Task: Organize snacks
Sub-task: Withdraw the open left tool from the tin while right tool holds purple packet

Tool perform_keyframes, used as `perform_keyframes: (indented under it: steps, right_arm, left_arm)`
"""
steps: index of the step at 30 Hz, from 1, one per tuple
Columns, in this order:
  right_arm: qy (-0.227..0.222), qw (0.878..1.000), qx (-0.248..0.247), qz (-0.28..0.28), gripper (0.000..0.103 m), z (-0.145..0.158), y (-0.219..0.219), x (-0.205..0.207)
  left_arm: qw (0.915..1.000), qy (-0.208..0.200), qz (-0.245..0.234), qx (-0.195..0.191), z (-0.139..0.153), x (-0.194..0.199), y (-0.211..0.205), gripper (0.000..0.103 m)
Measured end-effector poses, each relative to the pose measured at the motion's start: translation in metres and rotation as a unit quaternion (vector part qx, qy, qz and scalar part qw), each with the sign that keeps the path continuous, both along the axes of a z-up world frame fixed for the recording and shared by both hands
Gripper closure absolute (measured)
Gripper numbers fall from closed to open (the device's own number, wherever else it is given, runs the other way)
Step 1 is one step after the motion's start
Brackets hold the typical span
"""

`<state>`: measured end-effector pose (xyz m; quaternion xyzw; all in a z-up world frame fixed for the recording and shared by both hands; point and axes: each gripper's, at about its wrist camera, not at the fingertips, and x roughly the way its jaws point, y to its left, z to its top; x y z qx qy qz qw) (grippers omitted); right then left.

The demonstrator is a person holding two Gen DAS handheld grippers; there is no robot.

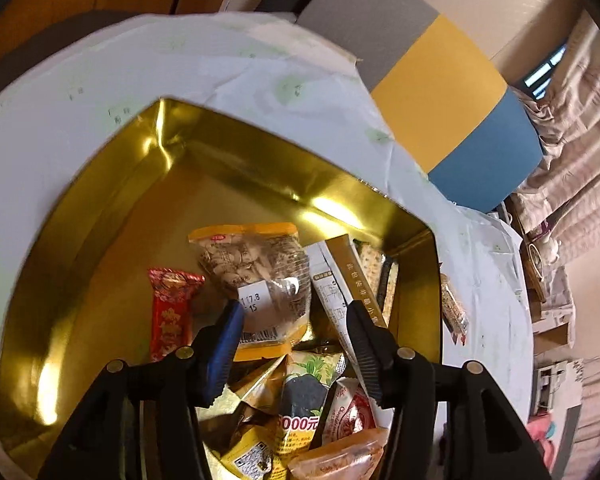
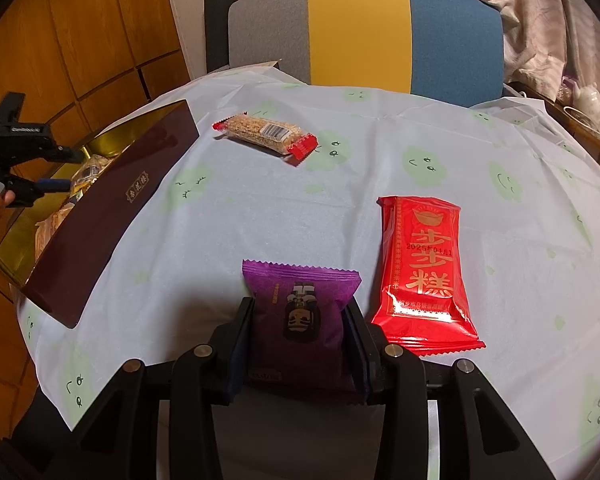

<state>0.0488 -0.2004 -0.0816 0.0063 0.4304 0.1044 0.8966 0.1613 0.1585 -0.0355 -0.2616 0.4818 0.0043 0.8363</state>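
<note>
My left gripper (image 1: 294, 314) is open and empty, hovering over a gold-lined box (image 1: 112, 208) holding several snack packets, among them a clear-and-orange packet (image 1: 256, 276) and a small red packet (image 1: 170, 312). My right gripper (image 2: 300, 316) is shut on a purple snack packet (image 2: 300, 308) just above the table. A red packet (image 2: 424, 272) lies on the cloth right of it. A grain bar with red ends (image 2: 266, 134) lies farther back. The box's dark brown side (image 2: 104, 208) shows at left, with the left gripper (image 2: 66, 170) over it.
A round table with a pale green-patterned cloth (image 2: 340, 184). A grey, yellow and blue chair back (image 2: 360, 28) stands behind it. Another grain bar (image 1: 454, 312) lies on the cloth right of the box. Wooden cabinets (image 2: 80, 32) at left, curtains and a teapot (image 2: 590, 98) at right.
</note>
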Motion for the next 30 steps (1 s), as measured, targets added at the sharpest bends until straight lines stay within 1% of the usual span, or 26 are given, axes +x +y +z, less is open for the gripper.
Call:
perform_keyframes:
  steps: [2,4,5,7,8,10,11,13,17,22,25,27,30]
  right_arm:
    - [0.0,1.0,-0.001,0.0,0.061,0.0,0.0,0.0]
    - [0.0,1.0,-0.001,0.0,0.061,0.0,0.0,0.0]
    - [0.0,1.0,-0.002,-0.001,0.061,0.0,0.0,0.0]
    - [-0.001,1.0,-0.003,-0.001,0.061,0.0,0.0,-0.001]
    - [-0.001,1.0,-0.003,-0.001,0.061,0.0,0.0,-0.001]
    - [-0.001,1.0,-0.007,-0.002,0.061,-0.001,0.001,-0.001]
    - [-0.001,1.0,-0.008,-0.002,0.061,0.0,0.001,-0.001]
    - [0.0,1.0,-0.013,-0.004,0.061,0.0,0.003,0.0]
    - [0.004,1.0,-0.02,-0.005,0.061,-0.001,0.006,0.001]
    - [0.017,0.999,-0.028,-0.014,0.061,0.001,0.01,0.004]
    - [0.029,0.999,-0.035,-0.021,0.061,0.003,0.013,0.007]
    - [0.042,0.998,-0.035,-0.025,0.061,0.005,0.014,0.01]
    - [0.059,0.998,-0.001,-0.026,0.061,0.009,0.012,0.011]
  left_arm:
    - [0.9996,-0.01,-0.002,0.027,0.005,-0.004,-0.002,0.049]
    - [0.9983,-0.013,-0.008,0.057,0.006,-0.006,-0.006,0.056]
    - [0.9975,-0.011,-0.013,0.069,0.004,-0.006,-0.009,0.062]
    - [0.9967,0.002,-0.021,0.078,-0.005,0.0,-0.013,0.064]
    - [0.9962,0.008,-0.026,0.082,-0.009,0.002,-0.015,0.066]
    - [0.9948,0.015,-0.029,0.096,-0.014,0.005,-0.019,0.067]
    - [0.9947,0.012,-0.029,0.098,-0.014,0.005,-0.02,0.067]
    - [0.9944,0.001,-0.037,0.099,-0.009,-0.001,-0.024,0.067]
    - [0.9894,-0.025,-0.063,0.129,0.003,-0.023,-0.036,0.067]
    - [0.986,-0.051,-0.08,0.137,0.014,-0.058,-0.041,0.067]
    - [0.9868,-0.045,-0.086,0.129,0.011,-0.076,-0.042,0.067]
    - [0.9873,-0.049,-0.086,0.124,0.01,-0.086,-0.042,0.067]
    - [0.9864,-0.063,-0.089,0.123,0.01,-0.098,-0.04,0.067]
